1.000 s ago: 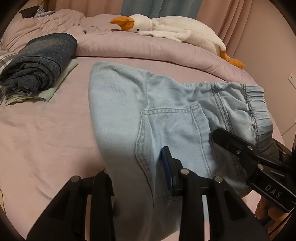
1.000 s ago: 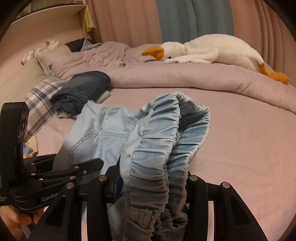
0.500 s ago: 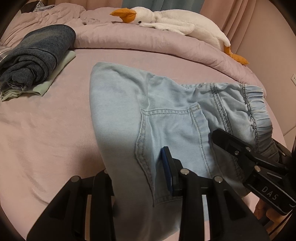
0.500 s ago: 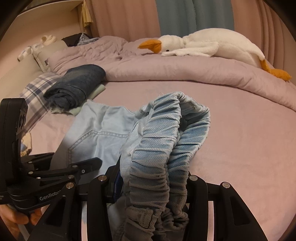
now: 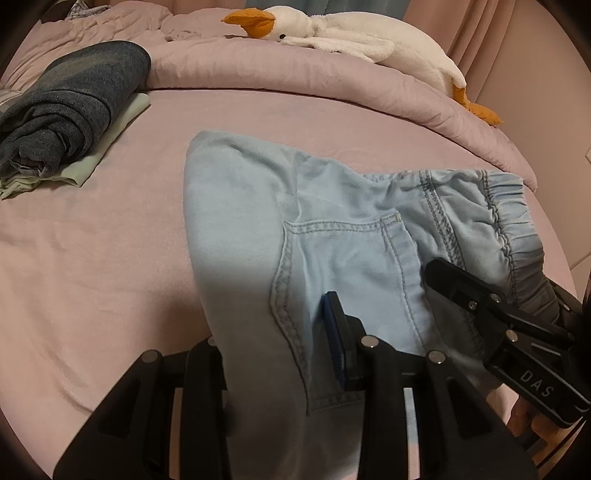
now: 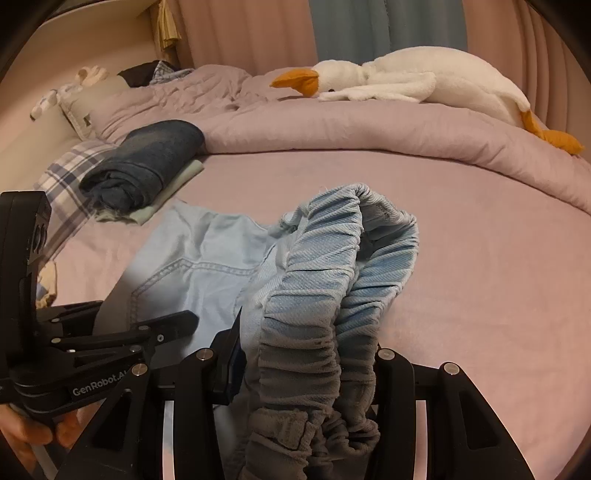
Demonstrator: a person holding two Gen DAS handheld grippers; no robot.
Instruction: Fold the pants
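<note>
Garment: light blue denim pants (image 5: 332, 236) lie partly on the pink bed sheet (image 5: 92, 258), back pocket up, near edge lifted by both grippers
Fold state: one rounded fold edge rests on the sheet toward the far side; the garment appears already doubled, so a further fold seems to be in hand
Left gripper (image 5: 280, 354): jaws pressed together on the pants fabric beside the pocket seam, blue pad against the cloth
Right gripper (image 6: 306, 373): jaws pinching the gathered elastic waistband (image 6: 332, 280), which stands bunched upright between the fingers
Reason for hold: two grips along the same near edge likely keep it taut and level so it can be carried over evenly
Surroundings: folded dark jeans (image 5: 70, 107) on a pale green garment (image 5: 110, 144) sit well apart at the left; a plush goose (image 5: 343, 33) lies on the rolled duvet (image 5: 295, 77) beyond
Risk: waistband bulk may slip or skew the fold
</note>
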